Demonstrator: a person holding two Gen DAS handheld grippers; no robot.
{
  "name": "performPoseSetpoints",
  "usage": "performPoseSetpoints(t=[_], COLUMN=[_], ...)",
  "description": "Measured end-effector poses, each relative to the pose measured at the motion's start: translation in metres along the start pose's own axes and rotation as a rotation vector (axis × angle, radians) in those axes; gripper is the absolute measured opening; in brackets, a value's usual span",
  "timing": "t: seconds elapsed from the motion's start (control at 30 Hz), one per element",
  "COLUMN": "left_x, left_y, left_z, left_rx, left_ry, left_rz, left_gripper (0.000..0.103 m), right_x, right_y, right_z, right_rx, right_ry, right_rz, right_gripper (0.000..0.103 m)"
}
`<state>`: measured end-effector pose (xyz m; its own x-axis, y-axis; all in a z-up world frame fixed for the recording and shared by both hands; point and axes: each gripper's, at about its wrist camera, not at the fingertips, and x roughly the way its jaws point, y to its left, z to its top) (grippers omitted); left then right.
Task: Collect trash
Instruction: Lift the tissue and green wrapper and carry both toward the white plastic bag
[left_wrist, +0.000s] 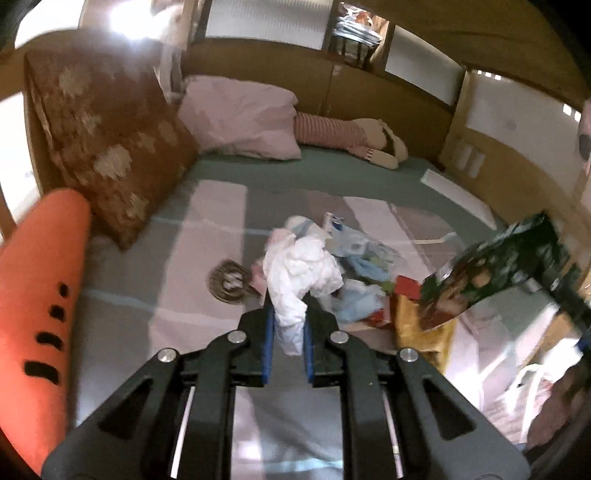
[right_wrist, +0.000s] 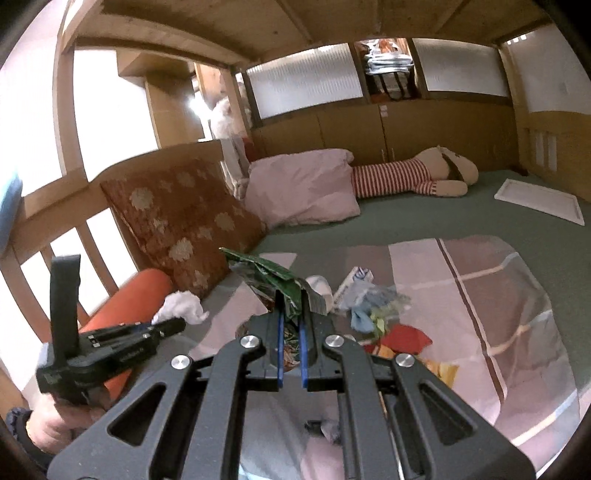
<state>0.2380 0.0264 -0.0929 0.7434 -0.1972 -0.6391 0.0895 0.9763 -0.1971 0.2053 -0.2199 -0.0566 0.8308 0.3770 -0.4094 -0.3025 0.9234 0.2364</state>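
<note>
My left gripper (left_wrist: 290, 306) is shut on a crumpled white tissue (left_wrist: 303, 266), which it holds above the bed's patterned sheet (left_wrist: 207, 221). The right wrist view shows that same gripper (right_wrist: 173, 325) at the left, with the tissue (right_wrist: 181, 306) at its tip. My right gripper (right_wrist: 291, 295) is shut on a crinkled green snack wrapper (right_wrist: 266, 269); the wrapper (left_wrist: 491, 273) also hangs at the right of the left wrist view. On the sheet below lies a pile of trash (right_wrist: 373, 302): blue-white packets, a red and a yellow wrapper.
A brown flowered cushion (right_wrist: 184, 221) and an orange bolster (left_wrist: 40, 295) lean against the wooden rail (right_wrist: 55, 236) at the left. A pink pillow (right_wrist: 303, 184), a striped plush toy (right_wrist: 406, 177) and a white frame (right_wrist: 539, 201) lie further back. A round brown item (left_wrist: 227, 280) sits beside the pile.
</note>
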Motion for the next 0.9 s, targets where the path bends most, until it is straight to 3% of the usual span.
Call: performPoseSetpoints(t=[0.13, 0.37, 0.53, 0.9], left_x=[0.003, 0.000, 0.012, 0.013], left_y=[-0.005, -0.011, -0.005, -0.002], left_z=[0.003, -0.006, -0.011, -0.011], left_rx=[0.026, 0.073, 0.072, 0.062], left_ry=[-0.009, -0.003, 0.047, 0.035], left_rz=[0.056, 0.054, 0.076, 0.080], left_gripper=[0.015, 0.015, 0.015, 0.015], right_x=[0.002, 0.009, 0.018, 0.026], right_y=[0.006, 0.008, 0.010, 0.017], right_z=[-0.003, -0.008, -0.009, -0.016], right_rx=[-0.018, -0.025, -0.024, -0.053], right_ry=[0.011, 0.024, 0.042, 0.070], right_rz=[-0.005, -0.017, -0.008, 0.000], right_gripper=[0.007, 0.007, 0.007, 0.007])
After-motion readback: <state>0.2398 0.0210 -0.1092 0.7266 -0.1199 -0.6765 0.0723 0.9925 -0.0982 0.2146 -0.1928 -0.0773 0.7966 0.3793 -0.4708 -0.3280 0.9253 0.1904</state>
